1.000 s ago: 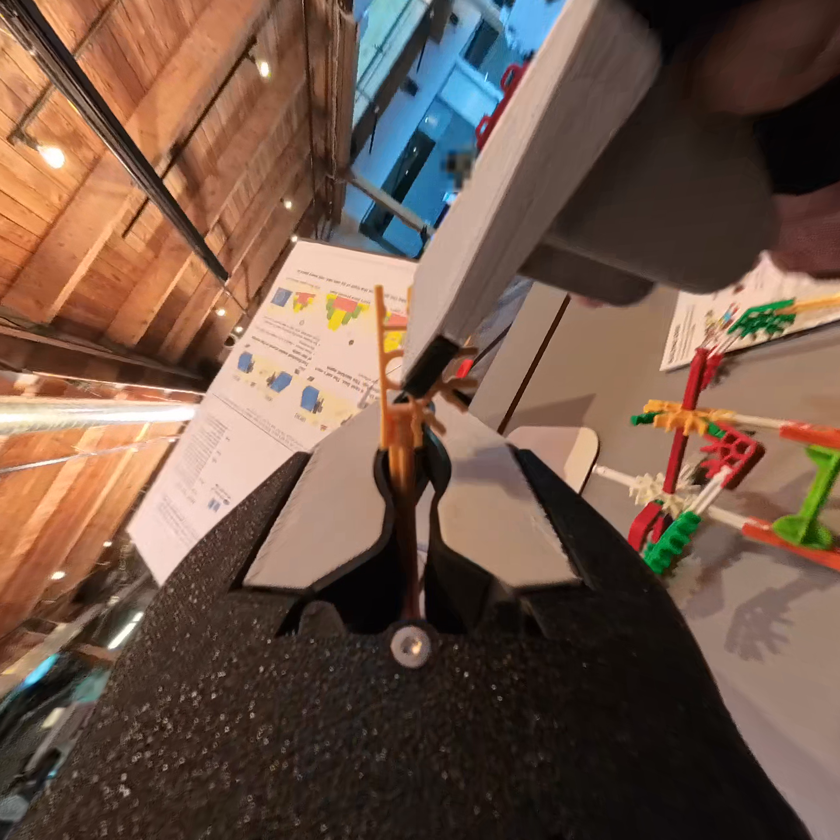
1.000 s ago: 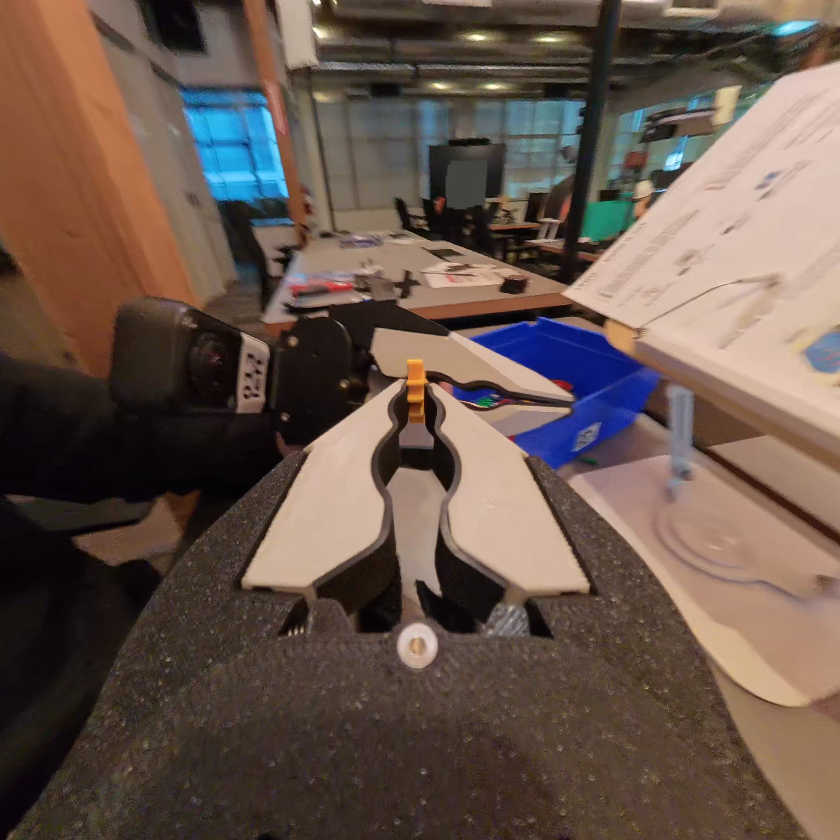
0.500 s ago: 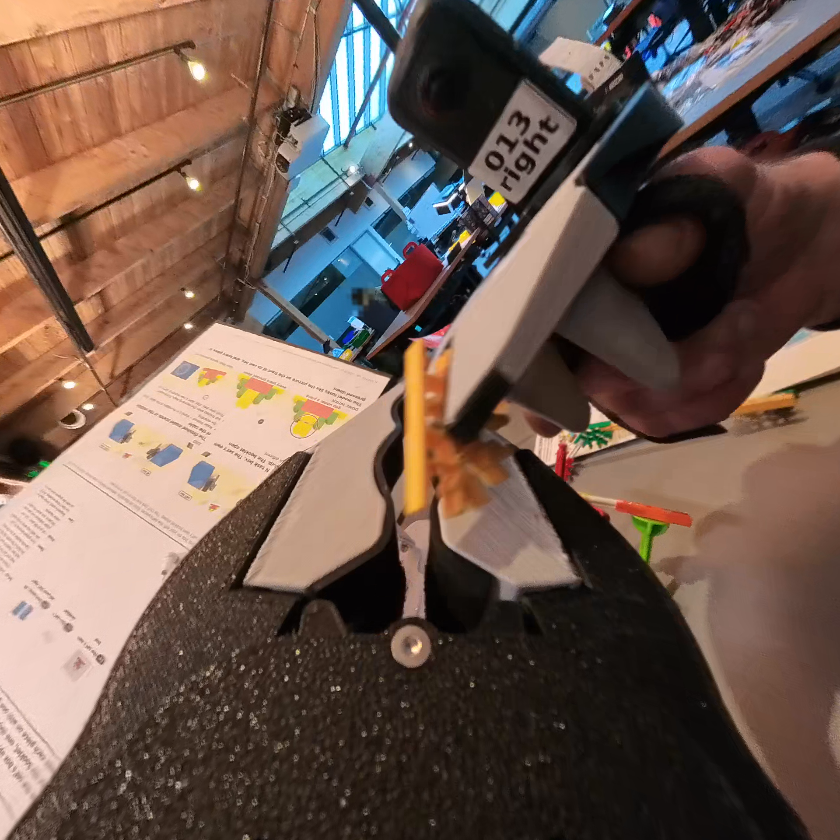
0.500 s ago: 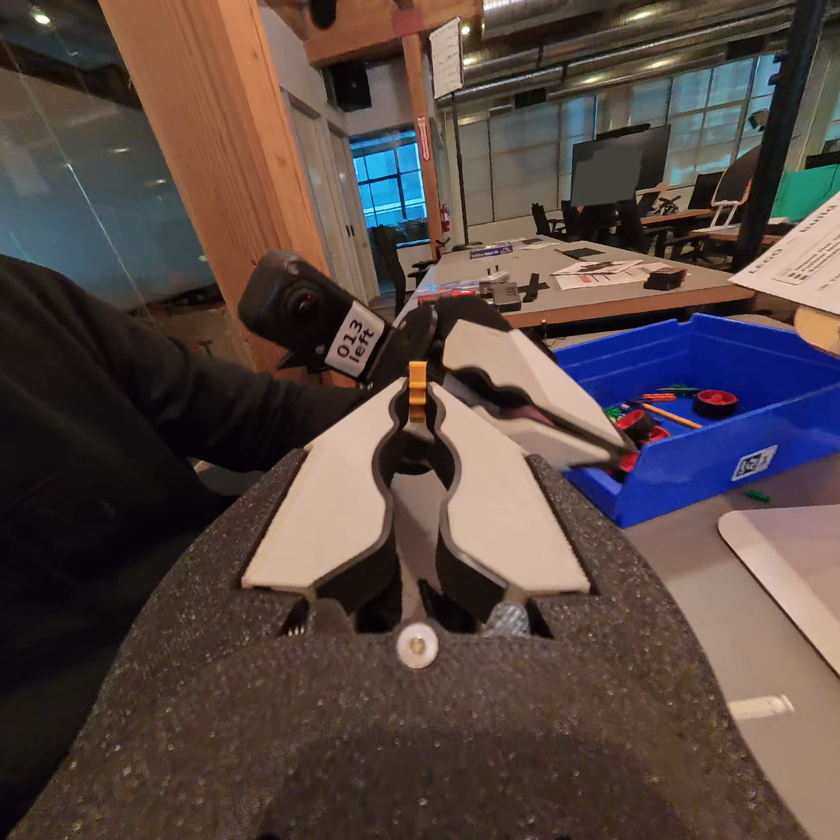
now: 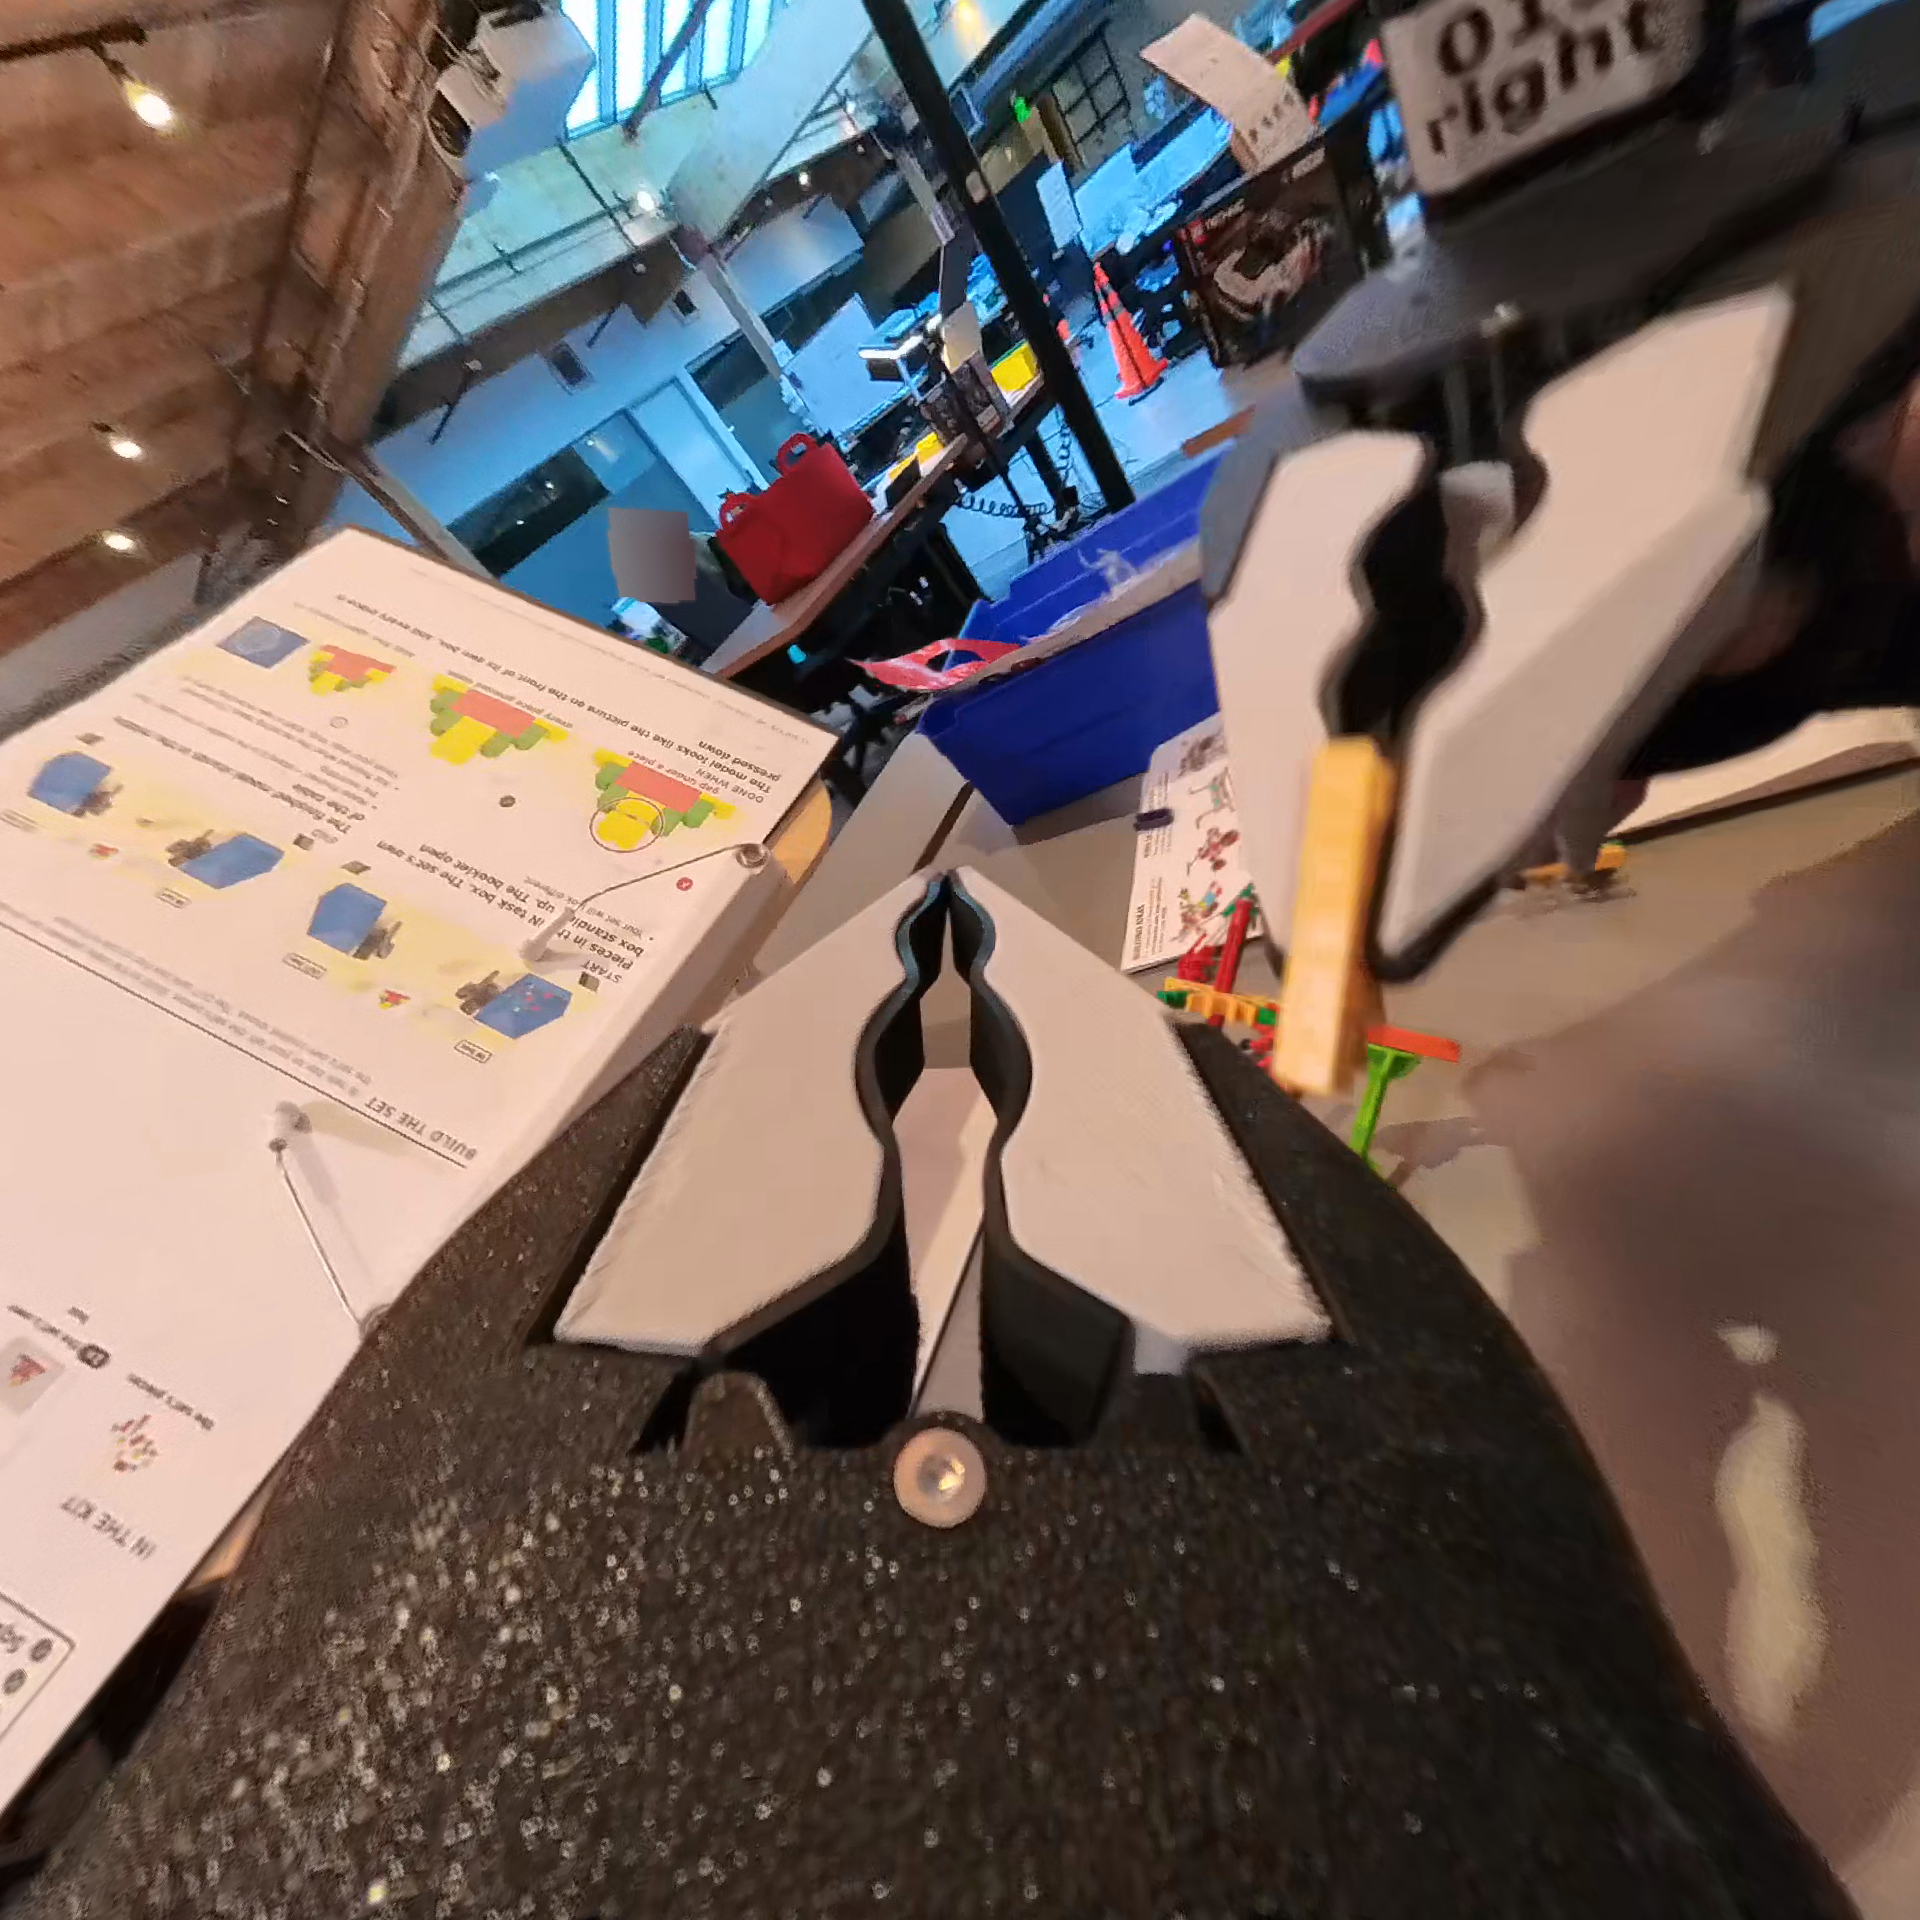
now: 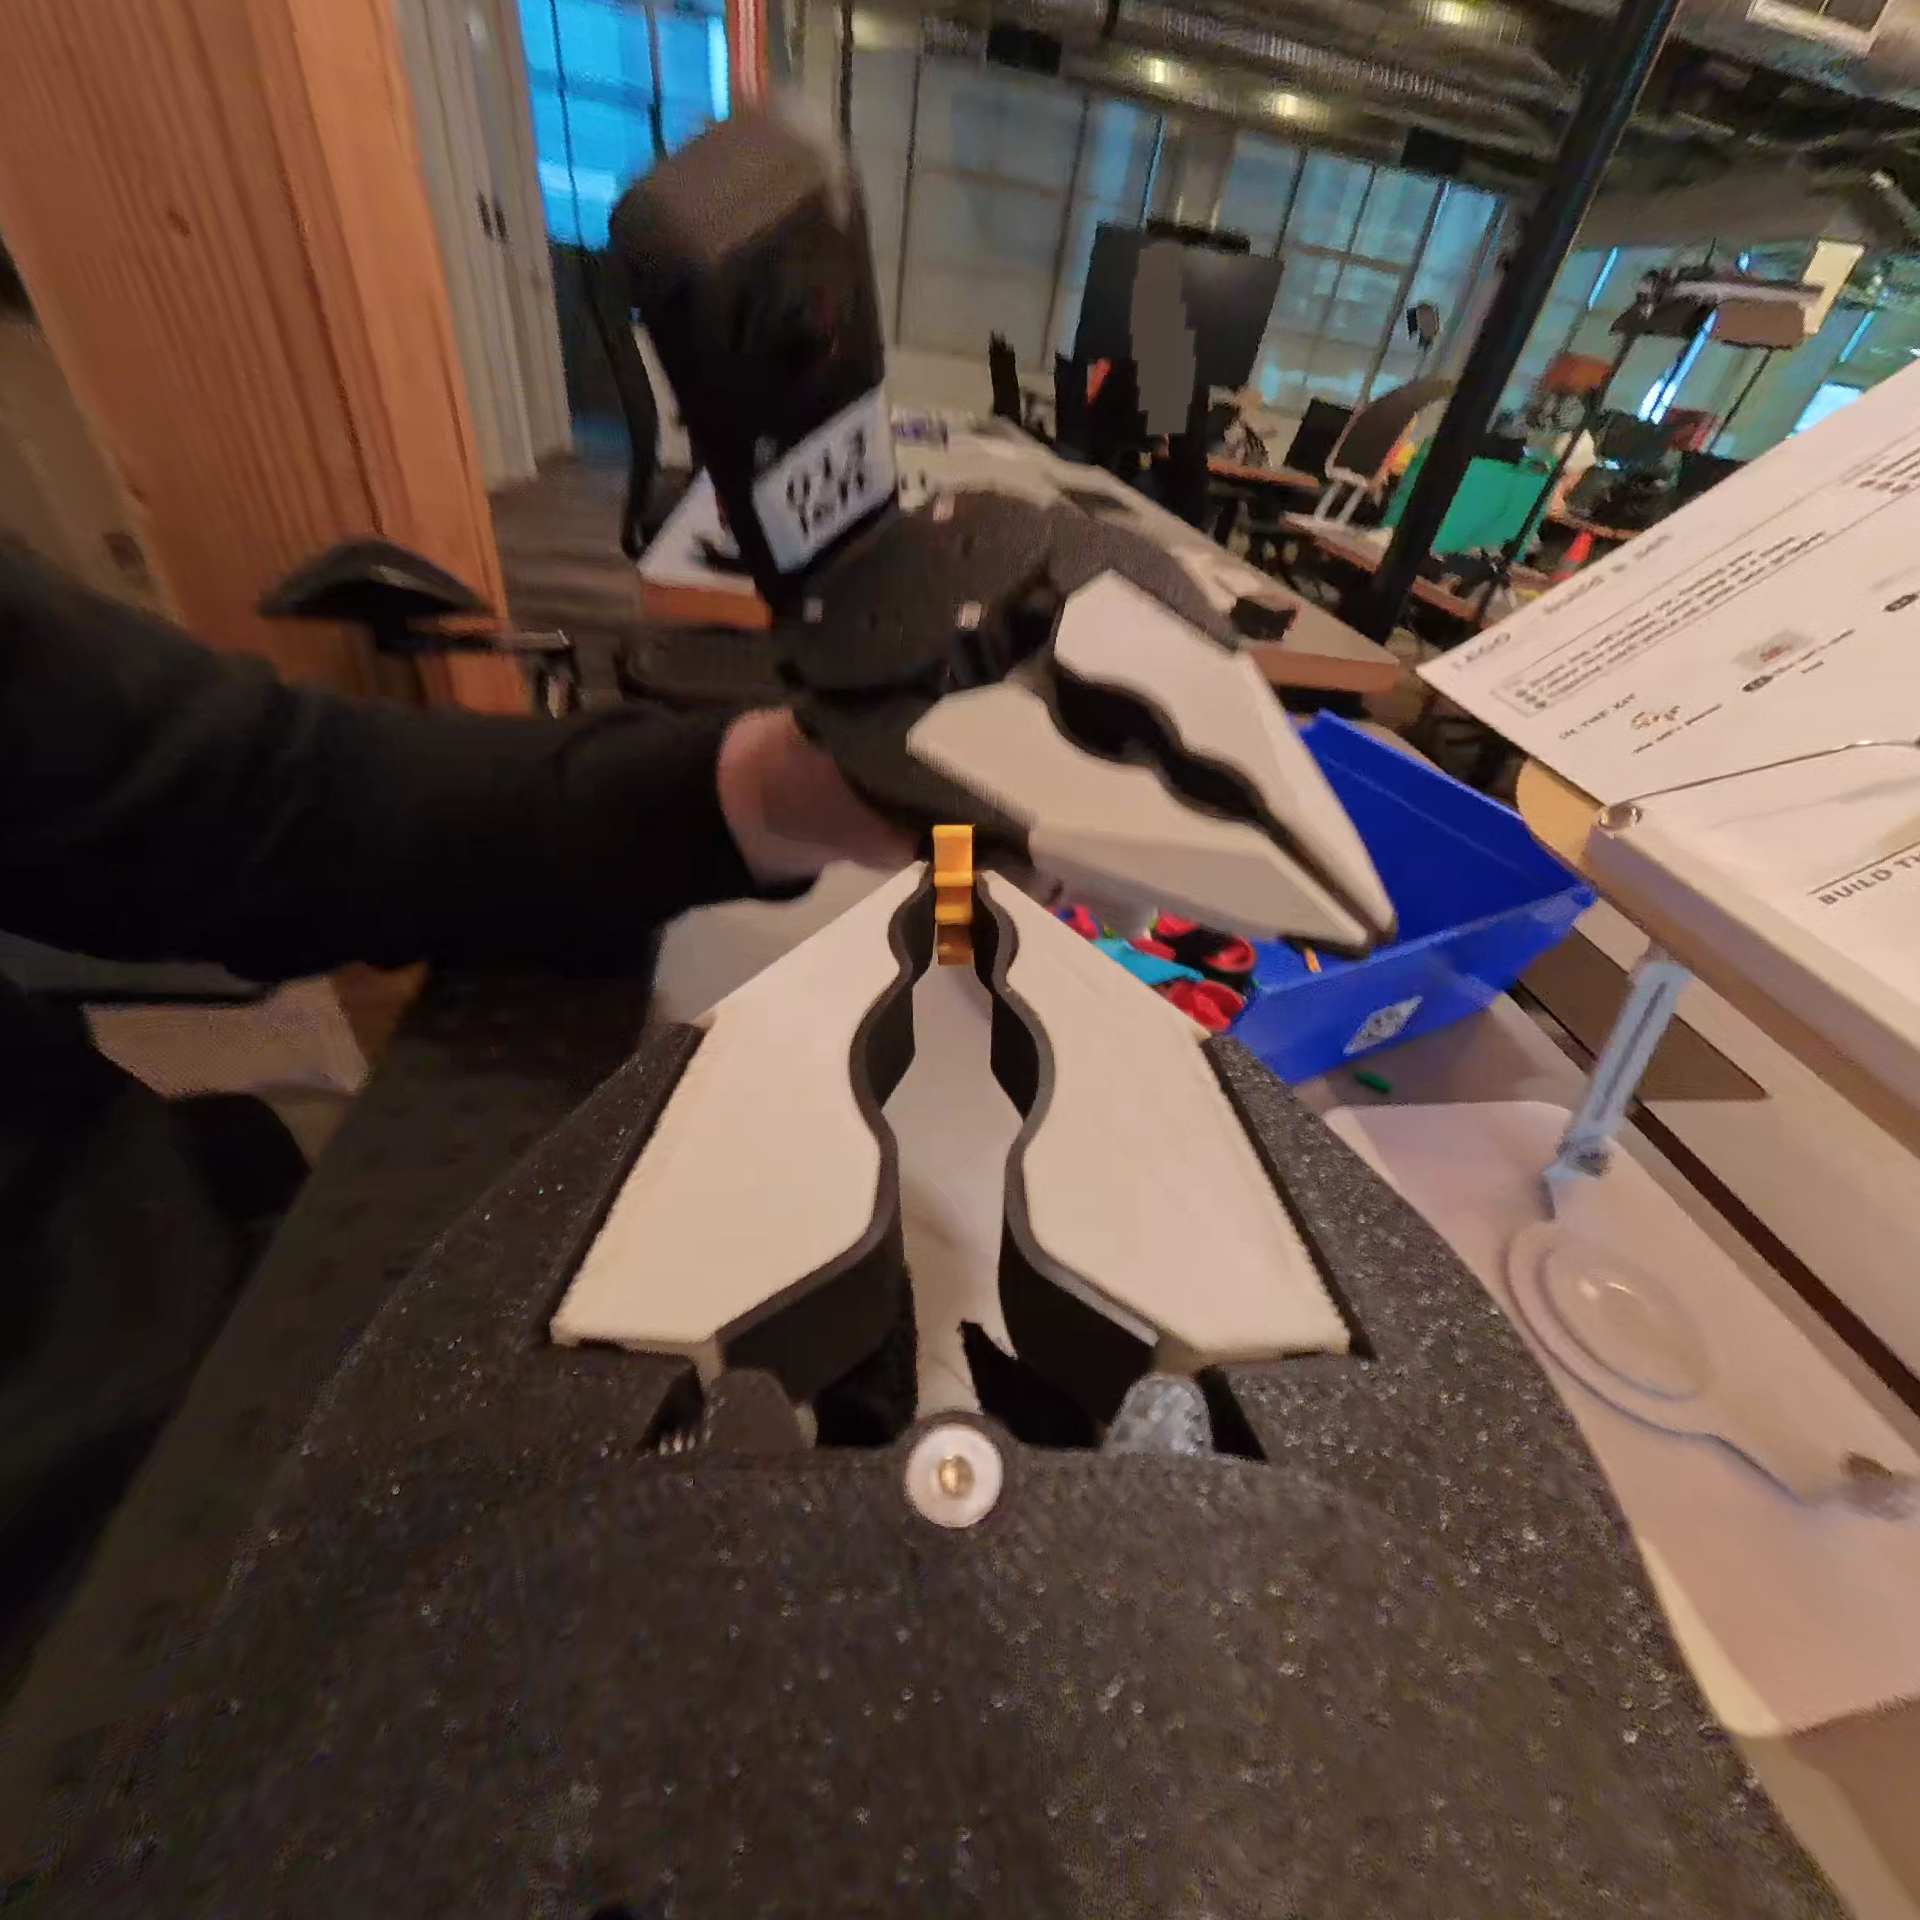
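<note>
1. Your right gripper [image 6: 951, 883] is clamped on a small orange plastic piece [image 6: 952, 906], which sticks out past the fingertips (blurred in the left wrist view).
2. Your left gripper [image 5: 945, 894] is closed with nothing between its tips.
3. It hangs beside the instruction sheet [image 5: 343, 831], above the blue bin [image 6: 1455, 914] of parts.
4. A colourful rod-and-connector model [image 5: 1351, 1039] sits on the grey table [image 5: 1683, 1195].

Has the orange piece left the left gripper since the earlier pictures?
Yes. The left gripper is shut and empty; the orange piece is in the right gripper, right of the instruction sheet.
</note>
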Demonstrator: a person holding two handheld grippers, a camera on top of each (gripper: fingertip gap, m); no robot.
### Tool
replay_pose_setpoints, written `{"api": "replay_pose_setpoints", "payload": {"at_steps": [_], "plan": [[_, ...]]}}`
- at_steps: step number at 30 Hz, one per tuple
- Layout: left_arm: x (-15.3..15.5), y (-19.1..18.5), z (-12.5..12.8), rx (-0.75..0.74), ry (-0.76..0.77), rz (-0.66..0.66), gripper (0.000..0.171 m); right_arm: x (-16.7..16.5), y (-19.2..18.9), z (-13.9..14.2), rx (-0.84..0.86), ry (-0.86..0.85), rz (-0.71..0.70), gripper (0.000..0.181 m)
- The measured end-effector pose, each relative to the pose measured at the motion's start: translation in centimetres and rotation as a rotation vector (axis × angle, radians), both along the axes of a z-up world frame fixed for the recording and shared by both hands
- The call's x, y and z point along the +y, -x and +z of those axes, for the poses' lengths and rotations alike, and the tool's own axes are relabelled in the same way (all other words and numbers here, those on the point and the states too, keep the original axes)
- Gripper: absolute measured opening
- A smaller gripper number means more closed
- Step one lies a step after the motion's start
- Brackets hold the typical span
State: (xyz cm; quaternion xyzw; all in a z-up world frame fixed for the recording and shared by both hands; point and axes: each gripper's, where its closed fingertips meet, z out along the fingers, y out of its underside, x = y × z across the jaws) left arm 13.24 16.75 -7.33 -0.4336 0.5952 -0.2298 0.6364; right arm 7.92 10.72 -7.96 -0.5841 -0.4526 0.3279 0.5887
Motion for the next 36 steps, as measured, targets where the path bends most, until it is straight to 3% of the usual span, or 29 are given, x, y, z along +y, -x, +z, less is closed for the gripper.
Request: {"api": "replay_pose_setpoints", "payload": {"at_steps": [4,9,14,21,25,29,33,36], "plan": [[-0.6,1.7,0.5,0.001,0.148,-0.097,0.024,0.9,-1.0,-0.8,-0.046,-0.037,-0.056,0.004],[-4.0,3.0,0.6,0.027,0.343,-0.342,0.052,2.0,-2.7,-0.7,0.004,0.017,-0.074,0.004],[-4.8,0.9,-2.8,0.167,0.228,-0.299,0.027,2.3,-1.9,-1.6,-0.017,0.026,-0.076,0.004],[-4.8,1.8,-1.7,0.13,0.29,-0.332,0.011,1.3,-2.0,0.2,0.154,0.101,0.039,0.005],[-4.8,2.0,-2.6,0.176,0.281,-0.33,0.004,1.3,-1.9,-0.4,0.134,0.119,0.048,0.012],[-2.3,3.3,-1.8,0.164,0.256,-0.224,0.003,2.7,-4.1,0.5,0.132,0.101,-0.046,0.024],[5.6,8.2,-3.9,0.289,0.175,0.173,0.004,8.7,-12.5,0.9,0.096,0.181,-0.445,0.025],[10.5,12.0,-6.6,0.373,0.254,0.412,0.004,12.7,-19.4,-1.3,-0.036,0.298,-0.686,0.023]]}}
